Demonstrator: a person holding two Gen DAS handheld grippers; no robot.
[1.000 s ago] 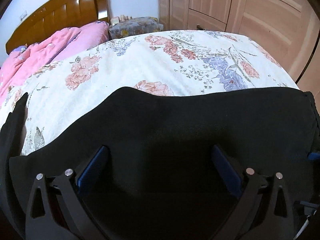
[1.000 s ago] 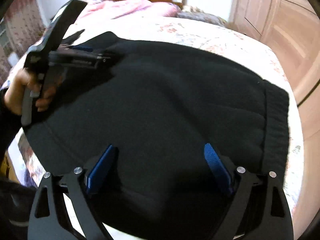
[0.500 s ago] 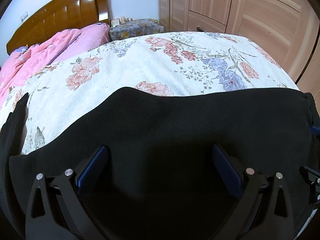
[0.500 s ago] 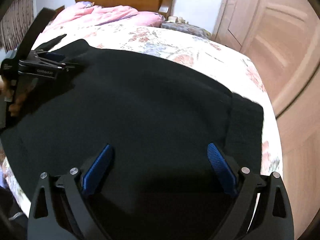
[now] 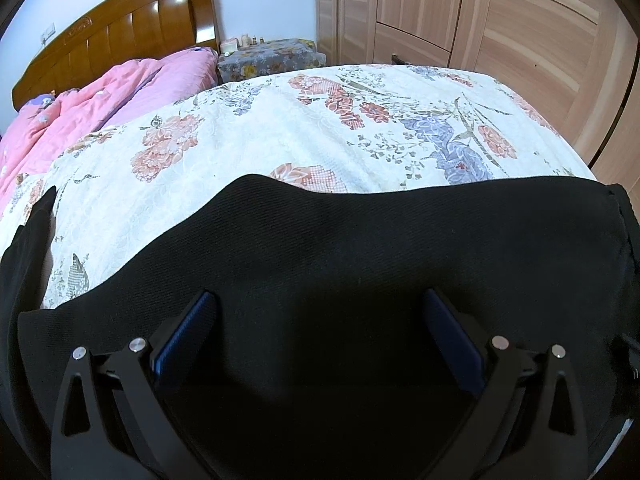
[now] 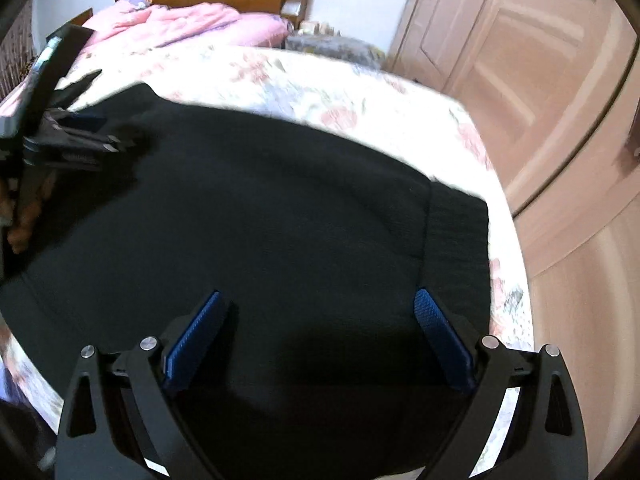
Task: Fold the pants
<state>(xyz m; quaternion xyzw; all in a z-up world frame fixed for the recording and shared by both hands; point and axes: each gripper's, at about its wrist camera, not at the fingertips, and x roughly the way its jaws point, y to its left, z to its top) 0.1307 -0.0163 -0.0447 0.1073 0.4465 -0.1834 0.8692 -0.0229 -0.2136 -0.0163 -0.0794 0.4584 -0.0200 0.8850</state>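
- We are holding the left gripper (image 5: 316, 320) over the black pants (image 5: 360, 264), its blue-padded fingers (image 5: 188, 332) spread wide with nothing between them.
- We are holding the right gripper (image 6: 320, 324) released too, its fingers (image 6: 440, 332) wide apart above the dark cloth, gripping nothing.
- The pants (image 6: 260, 220) are lying flat across the near edge of the bed (image 5: 280, 140), on the flowered cover, with the ribbed waistband (image 6: 456, 248) sitting toward the bed's right edge.
- In the right wrist view we are seeing the left gripper (image 6: 76, 140) hovering at the pants' far left corner, with a hand (image 6: 20, 216) wrapped around its handle.
- A pink quilt (image 5: 80, 108) is lying bunched at the head of the bed, below the wooden headboard (image 5: 120, 40).
- A wooden wardrobe (image 5: 480, 20) is standing beyond the bed's far right corner.
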